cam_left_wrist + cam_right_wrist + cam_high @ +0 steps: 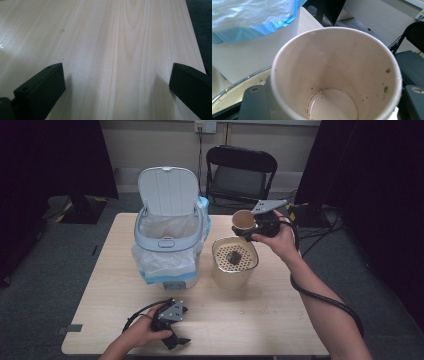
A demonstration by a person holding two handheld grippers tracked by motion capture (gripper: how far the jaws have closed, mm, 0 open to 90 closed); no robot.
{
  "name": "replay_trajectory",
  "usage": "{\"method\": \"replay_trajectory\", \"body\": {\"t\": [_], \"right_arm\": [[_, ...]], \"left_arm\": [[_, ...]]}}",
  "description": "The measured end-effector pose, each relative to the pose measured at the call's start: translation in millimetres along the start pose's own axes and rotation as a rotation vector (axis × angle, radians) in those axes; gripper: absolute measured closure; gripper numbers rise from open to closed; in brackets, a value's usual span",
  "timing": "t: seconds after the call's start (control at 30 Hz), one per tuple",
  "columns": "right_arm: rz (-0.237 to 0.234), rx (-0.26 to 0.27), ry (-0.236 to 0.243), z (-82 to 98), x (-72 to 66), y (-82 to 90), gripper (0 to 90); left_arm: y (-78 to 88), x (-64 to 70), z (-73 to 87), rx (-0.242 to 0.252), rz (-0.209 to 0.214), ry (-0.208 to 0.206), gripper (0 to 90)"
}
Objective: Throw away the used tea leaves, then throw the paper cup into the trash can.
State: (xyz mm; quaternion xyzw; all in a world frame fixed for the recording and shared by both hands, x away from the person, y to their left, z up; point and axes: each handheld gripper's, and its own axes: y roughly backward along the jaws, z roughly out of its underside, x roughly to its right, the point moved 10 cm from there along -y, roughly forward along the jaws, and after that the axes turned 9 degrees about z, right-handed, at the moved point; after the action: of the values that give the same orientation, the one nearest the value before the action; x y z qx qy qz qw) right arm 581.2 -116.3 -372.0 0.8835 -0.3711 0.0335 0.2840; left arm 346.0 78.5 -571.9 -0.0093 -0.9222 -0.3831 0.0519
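Right of centre in the high view, the right tool (251,226) clamps a tilted, nearly drained cup (244,220) above the strainer (234,261). Binning it in the open bin (167,242) seems left. The left tool (176,327) rests apart on the tabletop (270,320), lower left.

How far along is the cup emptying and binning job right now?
Looks done: dregs lie on the strainer, and the paper cup holds only a little liquid and specks. In hand: the right tongs grip the cup above the strainer. Left: dropping it into the open bin. The left tongs rest open.

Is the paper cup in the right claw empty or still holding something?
Nearly empty: the paper cup shows a bare bottom with only a thin liquid film and scattered specks.
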Motion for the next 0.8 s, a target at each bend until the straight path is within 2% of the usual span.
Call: {"method": "replay_trajectory", "body": {"t": [0.27, 0.63, 0.8], "right_arm": [[-0.025, 0.006, -0.033, -5.7, -3.9, -0.2, 27.6], [-0.059, 0.027, -0.045, -25.1, -10.7, 4.1, 27.5], [-0.077, 0.019, -0.032, -33.7, -14.6, 5.8, 27.5]], "left_arm": [[-0.2, -0.1, -0.2, 0.003, 0.001, -0.001, 0.0], [-0.1, 0.4, 0.3, 0.000, 0.001, 0.005, 0.0], [-0.3, 0.3, -0.2, 0.003, 0.001, 0.003, 0.0]]}}
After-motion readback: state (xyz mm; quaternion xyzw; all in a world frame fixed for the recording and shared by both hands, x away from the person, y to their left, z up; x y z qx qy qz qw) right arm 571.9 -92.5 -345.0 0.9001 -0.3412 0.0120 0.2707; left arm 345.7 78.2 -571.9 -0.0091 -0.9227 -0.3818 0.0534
